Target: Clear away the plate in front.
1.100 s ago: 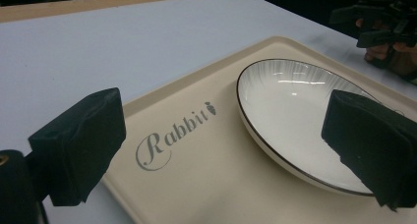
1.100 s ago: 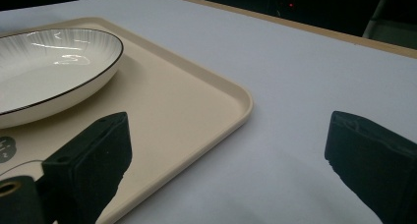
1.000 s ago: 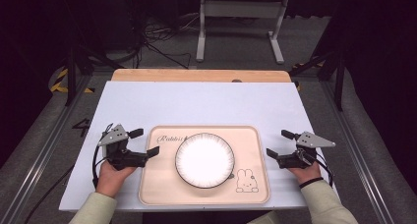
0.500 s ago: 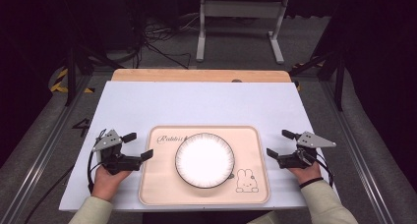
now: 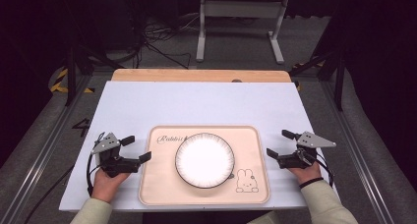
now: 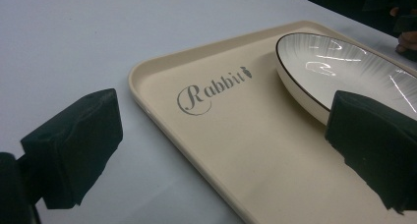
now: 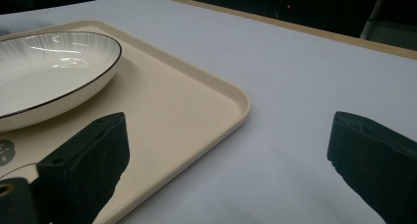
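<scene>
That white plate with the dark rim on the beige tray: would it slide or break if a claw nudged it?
The white ribbed plate with a dark rim looks glazed and glossy, so it probably slides easily on the smooth beige rabbit-print tray. It seems rigid ceramic, likely chipping if dropped. Shallow and wide, it should not tip.

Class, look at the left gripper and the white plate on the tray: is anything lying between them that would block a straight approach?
Nothing visible does. Between the left gripper and the plate lies only bare tray, whose low rim is the sole thing to clear.
</scene>
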### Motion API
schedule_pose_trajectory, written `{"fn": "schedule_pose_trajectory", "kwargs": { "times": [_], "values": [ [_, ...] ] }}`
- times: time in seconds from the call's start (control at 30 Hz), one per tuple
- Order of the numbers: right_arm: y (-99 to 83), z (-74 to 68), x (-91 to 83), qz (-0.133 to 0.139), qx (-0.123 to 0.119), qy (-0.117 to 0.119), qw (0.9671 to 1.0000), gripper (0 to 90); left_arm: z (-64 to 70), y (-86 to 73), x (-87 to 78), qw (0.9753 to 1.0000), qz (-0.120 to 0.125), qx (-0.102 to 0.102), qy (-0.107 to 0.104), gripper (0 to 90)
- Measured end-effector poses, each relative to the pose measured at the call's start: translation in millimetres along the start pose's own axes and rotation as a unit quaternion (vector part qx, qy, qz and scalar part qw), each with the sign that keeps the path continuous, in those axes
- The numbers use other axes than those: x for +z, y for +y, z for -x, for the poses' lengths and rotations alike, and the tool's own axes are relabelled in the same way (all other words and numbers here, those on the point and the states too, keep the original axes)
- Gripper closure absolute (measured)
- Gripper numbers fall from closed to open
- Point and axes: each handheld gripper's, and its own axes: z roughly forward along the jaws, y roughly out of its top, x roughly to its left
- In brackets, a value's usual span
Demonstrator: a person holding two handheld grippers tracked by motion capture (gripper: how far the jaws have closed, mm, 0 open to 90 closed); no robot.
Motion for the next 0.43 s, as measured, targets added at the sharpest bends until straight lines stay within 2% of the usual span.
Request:
{"fn": "schedule_pose_trajectory", "kwargs": {
  "times": [0.07,0.2,0.43],
  "values": [
    [0.0,0.0,0.0,0.000,0.000,0.000,1.0000,2.9,0.0,-1.3,1.0,1.0000,-0.002,0.000,-0.001,1.9],
    [0.0,-0.2,-0.1,-0.001,-0.001,0.000,1.0000,2.9,3.0,-1.0,3.1,0.9998,-0.014,0.014,0.006,2.8],
    [0.1,-0.1,0.1,-0.001,0.000,0.000,1.0000,2.9,2.2,-1.3,2.2,0.9998,-0.010,0.011,0.009,2.2]
  ]
}}
